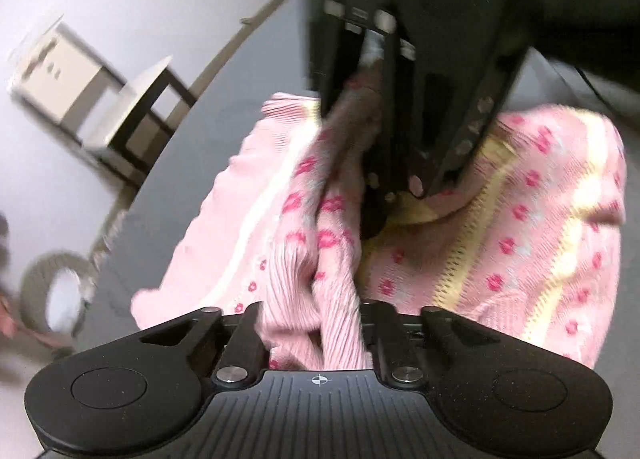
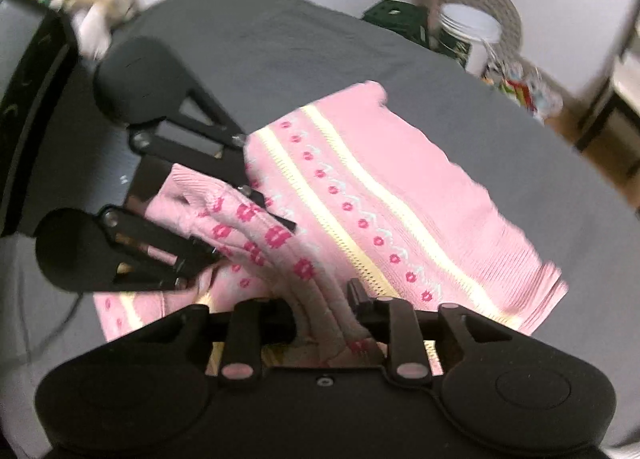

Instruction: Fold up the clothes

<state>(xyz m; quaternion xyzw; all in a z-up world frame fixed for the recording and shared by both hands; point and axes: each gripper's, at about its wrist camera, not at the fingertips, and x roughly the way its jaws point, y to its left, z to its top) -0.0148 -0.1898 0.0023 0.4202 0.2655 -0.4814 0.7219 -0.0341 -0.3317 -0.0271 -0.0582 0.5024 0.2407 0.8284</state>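
Both grippers pinching one bunched strip of the pink sweater over the grey table.

My left gripper (image 1: 316,323) has its fingers closed on a ribbed fold of the sweater (image 2: 380,195), low in the middle of its own view; my right gripper (image 2: 324,311) pinches the same gathered strip at the bottom centre of its frame, and the two sit close, facing each other. The knit looks soft, light and limp to me: it sags and ropes up between the pinches, so I judge it holds no shape and is best taken at an edge or the ribbed hem. The rest lies flat on the table (image 2: 256,47), its cream stripes and long axis running from the left centre down to the lower right of the right view, ribbed hem at the lower right end.
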